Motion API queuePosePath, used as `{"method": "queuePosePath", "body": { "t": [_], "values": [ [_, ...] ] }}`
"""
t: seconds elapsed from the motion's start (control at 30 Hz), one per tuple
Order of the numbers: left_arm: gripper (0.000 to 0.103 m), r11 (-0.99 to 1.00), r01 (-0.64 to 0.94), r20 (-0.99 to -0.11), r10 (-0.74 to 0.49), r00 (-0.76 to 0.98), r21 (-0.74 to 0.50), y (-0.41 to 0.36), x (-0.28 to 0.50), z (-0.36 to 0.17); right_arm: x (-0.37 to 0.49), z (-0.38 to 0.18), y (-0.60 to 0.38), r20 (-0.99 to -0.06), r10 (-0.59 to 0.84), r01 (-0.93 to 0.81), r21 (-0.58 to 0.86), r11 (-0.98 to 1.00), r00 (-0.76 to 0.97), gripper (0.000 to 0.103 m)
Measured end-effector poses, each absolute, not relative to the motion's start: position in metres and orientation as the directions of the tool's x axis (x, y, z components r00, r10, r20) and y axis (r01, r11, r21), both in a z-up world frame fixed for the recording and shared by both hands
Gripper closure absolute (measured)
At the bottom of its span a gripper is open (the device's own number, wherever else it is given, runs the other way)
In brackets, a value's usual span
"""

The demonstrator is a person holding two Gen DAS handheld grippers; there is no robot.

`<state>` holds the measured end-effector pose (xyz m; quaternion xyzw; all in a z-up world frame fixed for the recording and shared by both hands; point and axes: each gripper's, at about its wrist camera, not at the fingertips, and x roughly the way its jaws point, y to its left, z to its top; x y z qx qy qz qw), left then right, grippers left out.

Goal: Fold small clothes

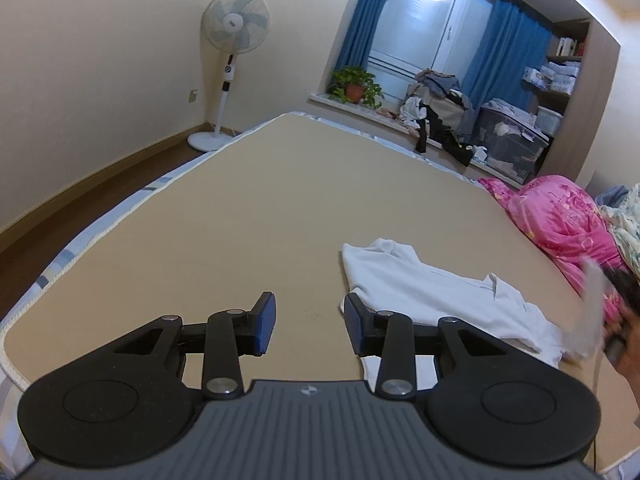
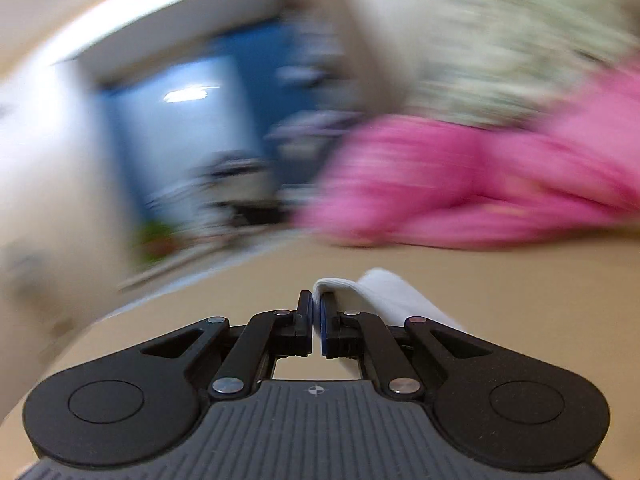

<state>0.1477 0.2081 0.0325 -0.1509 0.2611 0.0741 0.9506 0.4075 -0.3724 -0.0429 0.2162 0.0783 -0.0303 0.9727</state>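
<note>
A small white garment [image 1: 432, 292] lies rumpled on the tan bed surface [image 1: 260, 208], to the right of my left gripper [image 1: 310, 316]. The left gripper is open and empty, its right finger at the garment's near left edge. My right gripper [image 2: 316, 308] is shut on an edge of the white garment [image 2: 384, 296], which trails off to its right. The right wrist view is heavily motion-blurred. In the left wrist view the right gripper [image 1: 612, 312] shows as a blur at the far right, at the garment's right end.
A pink quilt [image 1: 560, 216] and a floral bedding pile [image 1: 624, 216] lie along the bed's right side. A standing fan [image 1: 234, 60] is at the far left corner. A windowsill with a plant [image 1: 356, 84], clothes and a storage box [image 1: 508, 140] lies beyond the bed.
</note>
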Motion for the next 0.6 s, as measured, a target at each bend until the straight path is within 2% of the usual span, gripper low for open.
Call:
{"method": "queuePosePath", "body": {
  "t": [0.1,0.17,0.23,0.27,0.33,0.37,0.5,0.6],
  "values": [
    [0.061,0.939,-0.223,-0.515,0.060,0.855,-0.261,0.211,0.147,0.033,0.399,-0.025,-0.242,-0.090,0.251,-0.201,0.376,0.905,0.964,0.100],
    [0.059,0.936,-0.225,-0.514,0.057,0.856,-0.271,0.214,0.146,0.032,0.390,-0.035,-0.165,-0.117,0.437,-0.364,0.389,0.846,0.892,0.096],
    [0.054,0.940,-0.218,-0.517,0.054,0.855,-0.263,0.213,0.147,0.031,0.388,-0.068,-0.095,-0.300,0.640,-0.492,0.440,0.751,0.708,0.084],
    [0.053,0.944,-0.207,-0.519,0.045,0.854,-0.258,0.212,0.147,0.032,0.384,-0.086,-0.070,-0.396,0.693,-0.521,0.463,0.717,0.602,0.084],
    [0.052,0.954,-0.174,-0.520,0.022,0.854,-0.245,0.206,0.149,0.032,0.368,-0.107,-0.044,-0.540,0.696,-0.560,0.426,0.711,0.473,0.084],
    [0.052,0.958,-0.157,-0.518,0.010,0.856,-0.240,0.203,0.151,0.032,0.358,-0.109,-0.044,-0.587,0.664,-0.567,0.380,0.731,0.463,0.084],
    [0.052,0.938,-0.105,-0.522,-0.088,0.848,-0.330,0.200,0.170,0.019,0.341,-0.082,-0.113,-0.603,0.616,-0.477,0.399,0.783,0.507,0.079],
    [0.054,0.957,-0.110,-0.595,-0.075,0.800,-0.268,0.183,0.203,0.000,0.325,-0.057,-0.178,-0.605,0.533,-0.391,0.364,0.846,0.591,0.075]
  ]
}}
